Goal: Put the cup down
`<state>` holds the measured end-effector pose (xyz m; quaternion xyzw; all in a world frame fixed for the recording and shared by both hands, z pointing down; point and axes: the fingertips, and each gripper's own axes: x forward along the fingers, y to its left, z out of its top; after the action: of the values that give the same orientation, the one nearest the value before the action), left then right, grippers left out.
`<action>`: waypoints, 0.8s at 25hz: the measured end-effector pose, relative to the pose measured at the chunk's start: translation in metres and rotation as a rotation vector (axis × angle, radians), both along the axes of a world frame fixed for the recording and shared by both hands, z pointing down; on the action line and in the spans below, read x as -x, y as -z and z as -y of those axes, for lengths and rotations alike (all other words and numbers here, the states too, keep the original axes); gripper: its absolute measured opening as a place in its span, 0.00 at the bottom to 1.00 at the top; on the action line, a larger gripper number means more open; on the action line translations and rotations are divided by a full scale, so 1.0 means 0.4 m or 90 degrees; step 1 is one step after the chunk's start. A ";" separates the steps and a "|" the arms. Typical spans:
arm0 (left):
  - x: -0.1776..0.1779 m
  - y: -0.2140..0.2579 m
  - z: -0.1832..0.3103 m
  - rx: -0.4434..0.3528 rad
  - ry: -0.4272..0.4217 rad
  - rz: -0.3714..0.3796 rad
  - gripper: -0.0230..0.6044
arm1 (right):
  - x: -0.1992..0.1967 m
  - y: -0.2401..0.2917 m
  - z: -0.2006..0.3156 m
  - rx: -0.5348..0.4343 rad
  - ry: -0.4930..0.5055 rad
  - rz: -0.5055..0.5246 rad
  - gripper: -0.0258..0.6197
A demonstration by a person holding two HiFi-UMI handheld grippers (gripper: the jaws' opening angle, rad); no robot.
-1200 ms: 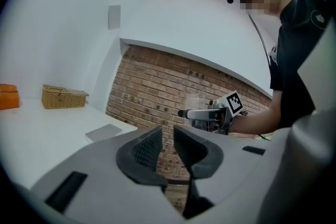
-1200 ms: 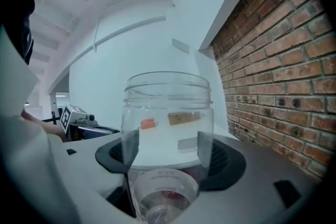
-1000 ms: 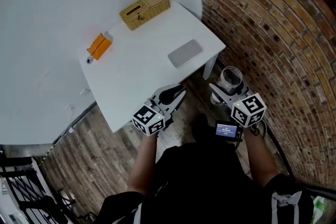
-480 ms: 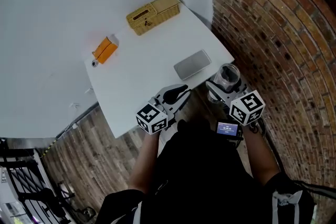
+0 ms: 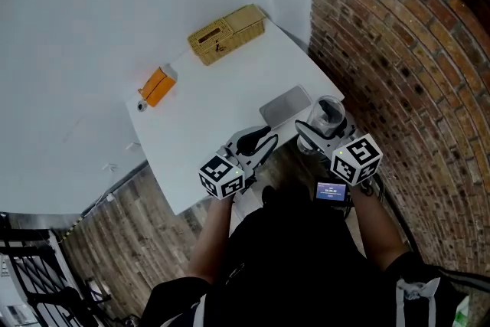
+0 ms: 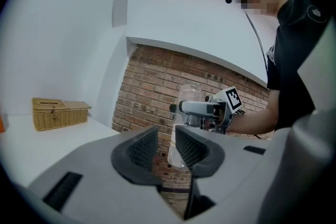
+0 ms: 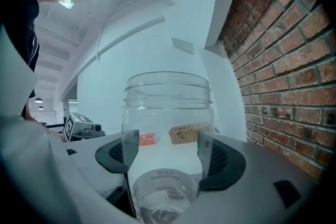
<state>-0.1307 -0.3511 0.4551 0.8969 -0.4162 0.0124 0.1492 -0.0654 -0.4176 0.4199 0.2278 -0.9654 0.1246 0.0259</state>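
Clear cup (image 7: 168, 128) stands upright, clamped at its sides between the right gripper (image 7: 167, 153) pads, by the table (image 5: 207, 126) corner. Its base embossing is unreadable. Jaws of the left gripper (image 6: 167, 145) stand slightly apart, empty.

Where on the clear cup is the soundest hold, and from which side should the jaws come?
Grip the straight wall below the ridged neck, coming in level from the side: the cup is upright and round, so opposite pads seat evenly there. The right gripper holds it this way.
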 end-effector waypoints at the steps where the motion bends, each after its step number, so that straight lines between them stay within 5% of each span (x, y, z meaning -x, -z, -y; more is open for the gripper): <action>1: 0.004 -0.001 0.001 0.000 -0.001 0.000 0.19 | 0.005 0.001 -0.002 -0.001 0.003 -0.001 0.60; 6: 0.019 -0.002 0.006 -0.001 0.004 0.002 0.30 | 0.018 0.008 0.002 -0.009 0.006 0.000 0.60; 20: 0.032 -0.012 0.015 0.009 0.007 0.006 0.31 | 0.047 0.018 0.011 -0.022 0.027 -0.004 0.60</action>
<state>-0.1434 -0.3570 0.4601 0.8935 -0.4218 0.0190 0.1531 -0.0841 -0.4218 0.4127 0.2083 -0.9718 0.1065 0.0277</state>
